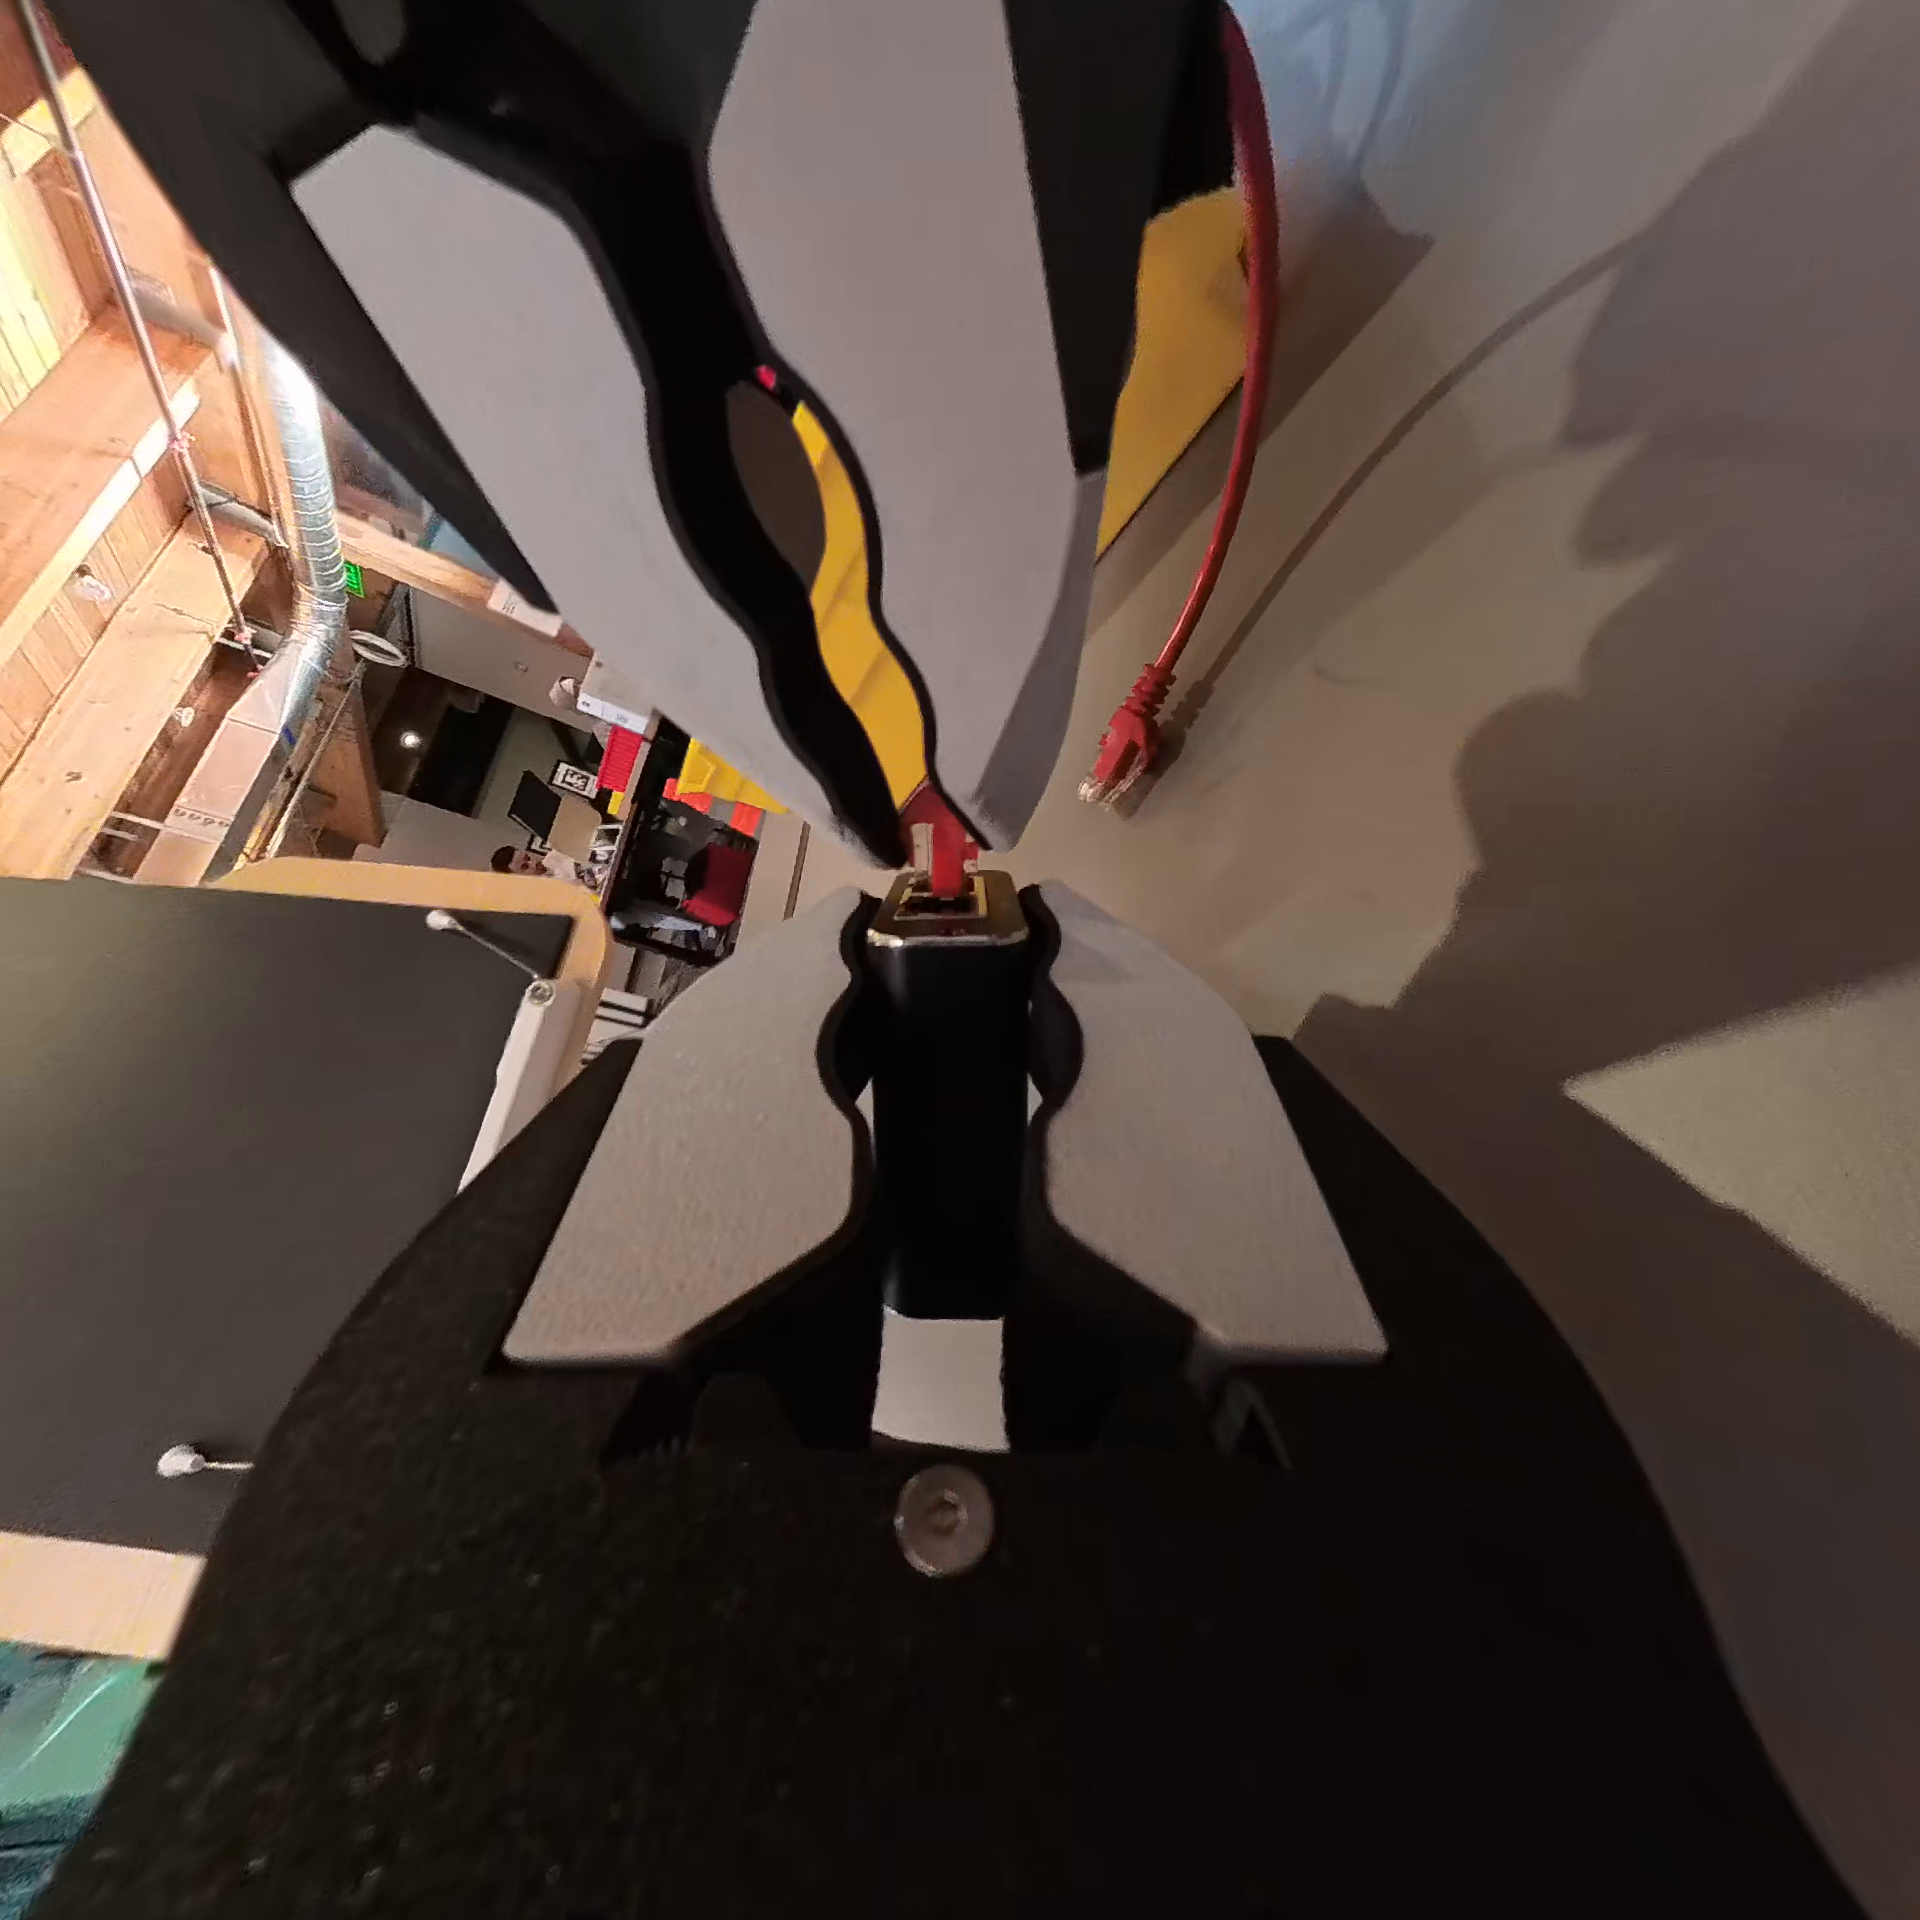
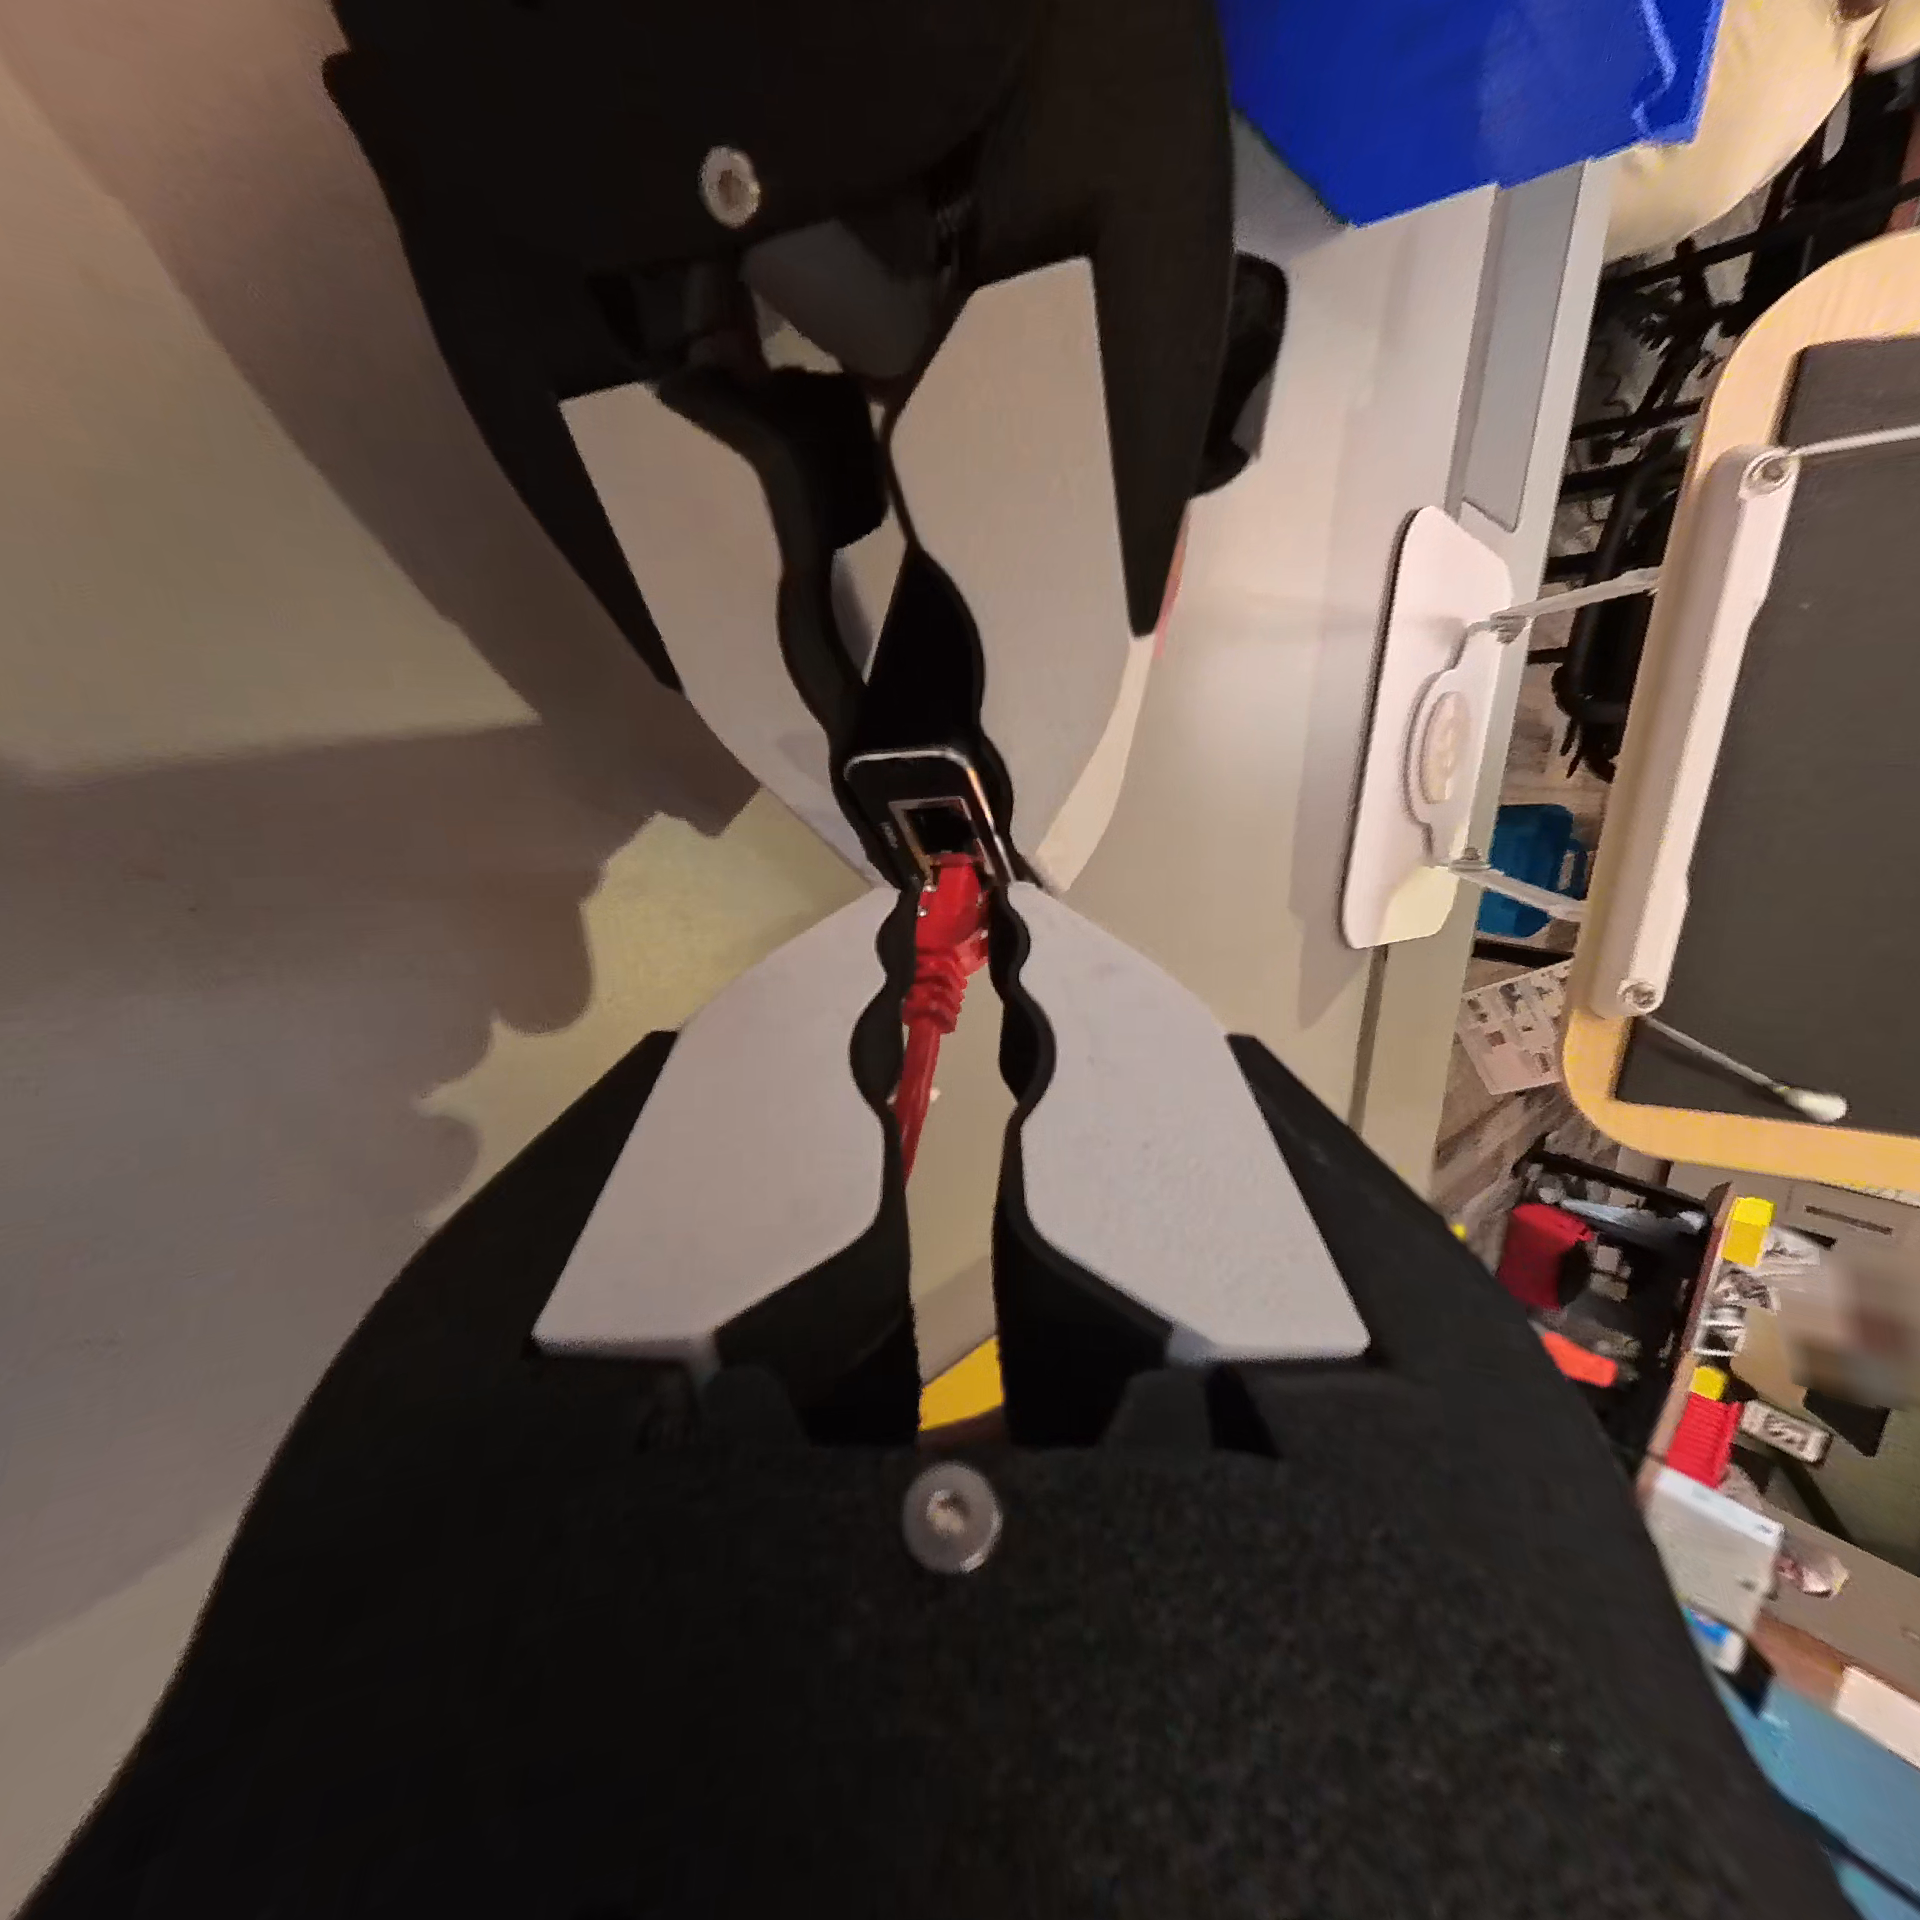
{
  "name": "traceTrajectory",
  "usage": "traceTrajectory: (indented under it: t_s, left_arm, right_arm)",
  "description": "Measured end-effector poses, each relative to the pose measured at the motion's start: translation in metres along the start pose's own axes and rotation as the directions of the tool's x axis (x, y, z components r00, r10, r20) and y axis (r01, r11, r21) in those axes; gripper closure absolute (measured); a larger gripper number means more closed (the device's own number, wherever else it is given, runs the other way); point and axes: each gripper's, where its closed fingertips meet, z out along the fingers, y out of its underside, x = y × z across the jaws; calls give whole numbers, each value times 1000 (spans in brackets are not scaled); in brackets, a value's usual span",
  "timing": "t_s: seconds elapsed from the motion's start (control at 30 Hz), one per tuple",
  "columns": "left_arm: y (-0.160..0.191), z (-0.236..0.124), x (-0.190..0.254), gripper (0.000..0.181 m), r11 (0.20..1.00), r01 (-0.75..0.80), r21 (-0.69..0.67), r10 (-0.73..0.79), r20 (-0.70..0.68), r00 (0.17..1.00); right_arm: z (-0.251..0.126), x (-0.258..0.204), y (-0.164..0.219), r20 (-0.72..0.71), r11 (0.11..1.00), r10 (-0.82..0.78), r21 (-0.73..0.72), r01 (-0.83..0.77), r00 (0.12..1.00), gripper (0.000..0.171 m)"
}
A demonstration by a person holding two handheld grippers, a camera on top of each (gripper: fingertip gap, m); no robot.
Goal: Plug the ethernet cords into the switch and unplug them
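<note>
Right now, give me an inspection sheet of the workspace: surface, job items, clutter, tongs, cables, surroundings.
Surface: pale tabletop, strongly shadowed on one side.
Job's things: black switch, lifted off the table; red ethernet plug at one of its end ports, full seating cannot be told.
Clutter: yellow bin on the table.
Tongs: left tongs shut on the switch body; right tongs shut on the red plug's boot.
Cables: red cord running back between the right tongs; a second red plug lying loose on the table, unplugged.
Surroundings: blue bin, chairs with black pads, metal duct, wooden ceiling beams.
</note>
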Motion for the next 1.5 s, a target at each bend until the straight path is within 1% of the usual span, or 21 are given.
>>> traceTrajectory:
  t_s: [0.07, 0.27, 0.4, 0.53, 0.6, 0.63, 0.67, 0.7, 0.77, 0.83, 0.93, 1.03, 1.1, 1.17, 1.27, 1.37, 1.4, 1.43, 1.47, 1.5]
  left_arm:
    - [2, 1, -3, 156, 1000, -6, -22, 7, 22, 1000]
    - [6, 2, -3, 156, 999, -11, -44, 12, 25, 1000]
    - [6, 2, -2, 156, 999, -29, -45, 30, 26, 999]
    - [5, 2, -4, 155, 996, -70, -55, 73, 49, 996]
    - [10, 3, -6, 156, 992, -100, -81, 106, 68, 992]
    - [10, 2, -8, 156, 991, -100, -84, 107, 79, 991]
    - [10, 2, -10, 156, 992, -100, -83, 108, 90, 990]
    - [9, 1, -12, 156, 991, -106, -80, 114, 102, 988]
    - [6, -1, -13, 156, 989, -131, -76, 139, 119, 983]
    - [3, 0, -11, 156, 985, -157, -78, 165, 118, 979]
    - [7, 2, -7, 155, 978, -183, -102, 193, 105, 976]
    - [20, 6, -8, 155, 980, -99, -173, 116, 88, 989]
    - [22, 10, -9, 154, 983, -62, -173, 78, 86, 993]
    - [19, 11, -9, 154, 978, -97, -187, 117, 104, 988]
    - [12, 12, -6, 154, 981, -97, -166, 113, 93, 989]
    - [12, 11, -4, 155, 974, -152, -168, 171, 104, 980]
    - [12, 9, -6, 155, 965, -198, -170, 220, 125, 967]
    - [12, 6, -8, 156, 951, -255, -175, 282, 153, 947]
    - [13, 4, -12, 156, 933, -306, -190, 340, 180, 923]
    - [13, 2, -15, 156, 921, -334, -204, 372, 199, 906]
  right_arm:
    - [1, 3, 1, -11, 1000, 8, -11, -8, 1000, 160]
    - [5, 5, 1, -44, 1000, -13, -9, 13, 999, 161]
    - [4, 4, 1, -45, 999, 48, 2, -48, 998, 162]
    - [-2, 3, 1, -35, 986, 160, 51, -158, 986, 159]
    - [-8, 3, 1, 14, 952, 293, 92, -293, 956, 157]
    - [-9, 6, 2, 39, 915, 386, 115, -388, 922, 156]
    - [-10, 9, 6, 56, 866, 482, 121, -485, 874, 157]
    - [-9, 7, 7, 110, 816, 555, 119, -566, 824, 159]
    - [-5, 6, 8, 168, 739, 644, 118, -664, 746, 156]
    - [-1, 4, 5, 188, 700, 679, 126, -703, 710, 156]
    - [9, 0, 6, 165, 680, 706, 114, -724, 689, 157]
    - [9, 0, 8, 180, 601, 772, 102, -792, 609, 158]
    - [5, 2, 8, 154, 599, 775, 129, -790, 613, 158]
    - [2, 0, 11, 128, 623, 761, 126, -772, 636, 158]
    - [-5, -5, 13, 195, 584, 778, 129, -802, 598, 158]
    - [-3, -8, 13, 223, 583, 771, 128, -802, 596, 158]
    - [-3, -9, 10, 277, 543, 783, 130, -830, 556, 158]
    - [-5, -11, 7, 362, 463, 803, 119, -878, 473, 157]
    - [-9, -9, 4, 453, 363, 814, 93, -927, 364, 155]
    - [-13, -6, 4, 530, 253, 812, 57, -966, 244, 145]
